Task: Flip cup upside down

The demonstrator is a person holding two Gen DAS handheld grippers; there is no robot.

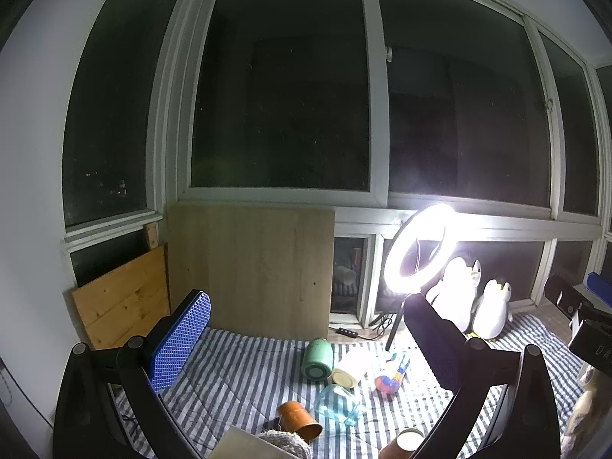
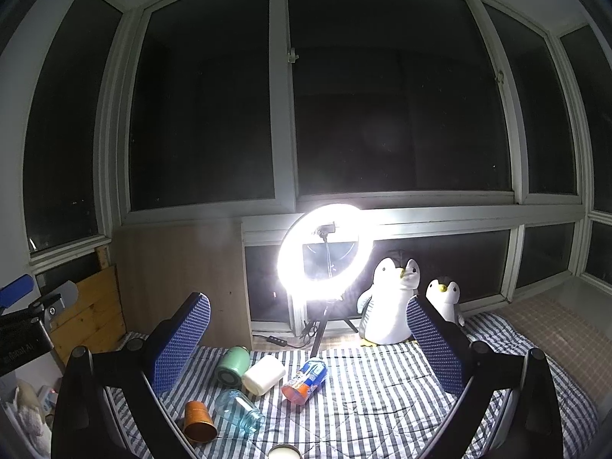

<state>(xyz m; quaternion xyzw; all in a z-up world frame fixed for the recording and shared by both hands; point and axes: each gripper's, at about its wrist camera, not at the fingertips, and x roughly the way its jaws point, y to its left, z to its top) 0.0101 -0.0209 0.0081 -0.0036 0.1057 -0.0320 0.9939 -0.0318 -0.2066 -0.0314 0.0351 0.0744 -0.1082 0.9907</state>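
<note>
Several cups lie on their sides on a striped cloth (image 2: 382,401). An orange cup (image 2: 197,420) lies at the front left, and shows in the left wrist view (image 1: 298,419). Beside it lie a clear blue glass cup (image 2: 239,411), a green cup (image 2: 231,367), a white cup (image 2: 264,374) and a colourful printed cup (image 2: 305,380). My left gripper (image 1: 302,340) is open and empty, held above the cups. My right gripper (image 2: 306,344) is open and empty, above and behind the cups. A cup rim (image 2: 285,452) shows at the bottom edge.
A lit ring light (image 2: 321,252) on a tripod stands behind the cloth. Two plush penguins (image 2: 394,302) sit at the back right. Wooden boards (image 1: 248,267) lean against the window wall at the left. A power strip (image 1: 346,331) lies on the floor.
</note>
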